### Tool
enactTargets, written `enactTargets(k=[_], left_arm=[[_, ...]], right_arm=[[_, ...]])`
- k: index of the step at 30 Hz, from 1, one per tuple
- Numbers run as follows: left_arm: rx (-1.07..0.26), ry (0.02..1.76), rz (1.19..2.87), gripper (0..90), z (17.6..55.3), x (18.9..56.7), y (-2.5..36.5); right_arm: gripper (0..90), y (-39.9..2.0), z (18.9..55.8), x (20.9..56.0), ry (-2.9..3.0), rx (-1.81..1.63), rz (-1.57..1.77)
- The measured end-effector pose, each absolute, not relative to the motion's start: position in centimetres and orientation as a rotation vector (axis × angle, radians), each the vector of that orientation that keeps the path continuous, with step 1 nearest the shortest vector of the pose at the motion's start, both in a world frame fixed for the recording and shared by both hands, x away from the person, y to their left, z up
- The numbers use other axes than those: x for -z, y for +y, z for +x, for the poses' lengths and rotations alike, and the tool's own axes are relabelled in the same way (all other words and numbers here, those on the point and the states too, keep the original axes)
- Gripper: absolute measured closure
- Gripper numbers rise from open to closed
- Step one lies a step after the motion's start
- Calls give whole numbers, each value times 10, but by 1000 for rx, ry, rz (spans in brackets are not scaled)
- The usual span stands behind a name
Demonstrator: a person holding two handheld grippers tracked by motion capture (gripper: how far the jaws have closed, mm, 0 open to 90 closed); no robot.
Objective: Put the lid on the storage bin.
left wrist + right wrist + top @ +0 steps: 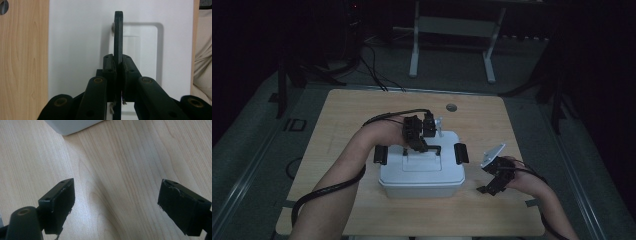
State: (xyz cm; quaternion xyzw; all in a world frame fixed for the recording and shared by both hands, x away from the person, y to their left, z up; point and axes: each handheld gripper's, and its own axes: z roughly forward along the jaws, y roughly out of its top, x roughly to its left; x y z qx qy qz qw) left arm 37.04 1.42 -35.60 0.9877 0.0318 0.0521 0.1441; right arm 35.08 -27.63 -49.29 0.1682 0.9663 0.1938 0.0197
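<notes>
Handle [118,35] of white box lid [422,159] pinched upright by left hand-held gripper [119,65]. Right hand-held gripper [116,203] jaws wide, empty, over counter [120,165] beside box.

Bare tabletop [362,115] all round the white box [422,180]; black side latches [460,153] jutting outward.

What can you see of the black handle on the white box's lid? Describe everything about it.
The black handle is a thin, flat, plastic-looking bar with a rounded end, hinged to a recessed panel in the white lid. It is swung up, standing on edge above that recess. The left claw is shut on it, a pad pressing each face. Nothing else touches it.
</notes>
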Motion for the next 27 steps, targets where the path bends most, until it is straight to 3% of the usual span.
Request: enactTargets(k=[8,10,13,19,27], left_arm=[[-164,100,2829,815,370,357,16],[-202,127,2809,608,371,357,20],[-266,219,2805,388,373,358,29],[-231,332,2747,151,373,363,50],[-204,352,2642,137,364,365,82]], right_arm=[[139,-276,351,492,2994,-605,523],[139,-275,351,491,2994,-606,527],[139,-275,351,491,2998,-597,519],[139,-274,351,491,2993,-605,526],[139,-277,351,491,2989,-604,539]])
